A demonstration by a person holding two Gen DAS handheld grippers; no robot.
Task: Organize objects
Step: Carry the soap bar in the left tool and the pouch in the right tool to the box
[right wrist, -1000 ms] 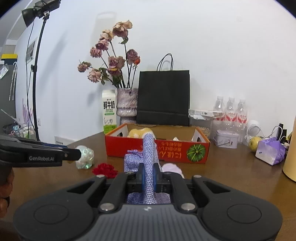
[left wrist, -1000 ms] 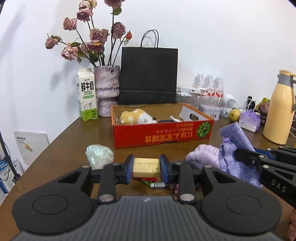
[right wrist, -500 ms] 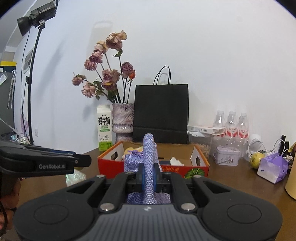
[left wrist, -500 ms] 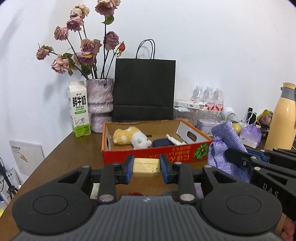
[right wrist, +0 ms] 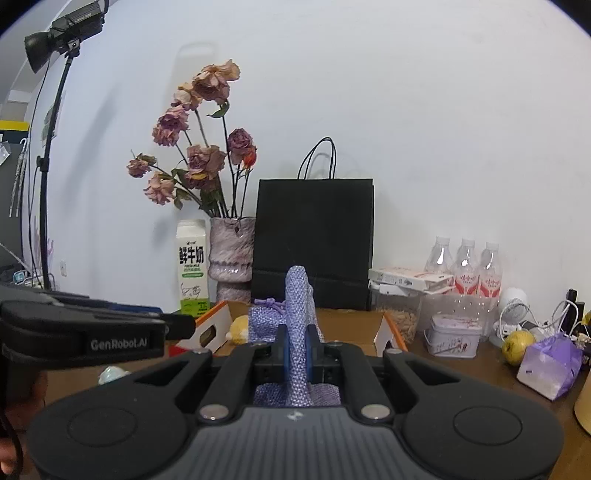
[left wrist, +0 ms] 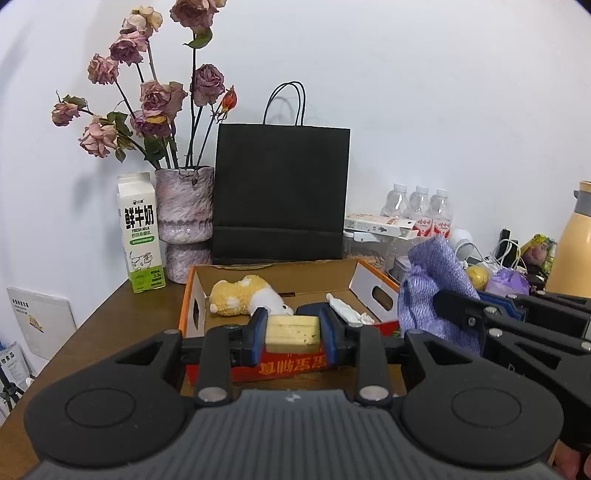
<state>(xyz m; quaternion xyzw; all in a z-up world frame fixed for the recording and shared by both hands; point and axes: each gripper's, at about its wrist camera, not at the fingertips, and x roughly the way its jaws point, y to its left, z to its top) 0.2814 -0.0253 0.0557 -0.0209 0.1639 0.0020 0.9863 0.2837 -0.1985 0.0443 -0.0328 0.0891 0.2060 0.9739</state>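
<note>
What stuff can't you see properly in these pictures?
- Left wrist view: the dark item in the orange box is mostly hidden behind the yellow block held by the left gripper.
- Right wrist view: most of the box's inside is hidden by the purple mesh bag clamped in the right gripper.
- Left wrist view: the yellow flask is cut off by the right edge.

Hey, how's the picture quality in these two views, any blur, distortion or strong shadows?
Left wrist: sharp, fisheye bends the edges, flowers cast soft shadows on the wall. Right wrist: also sharp, dark corners, a studio lamp up left, faint bag handle shadow.
</note>
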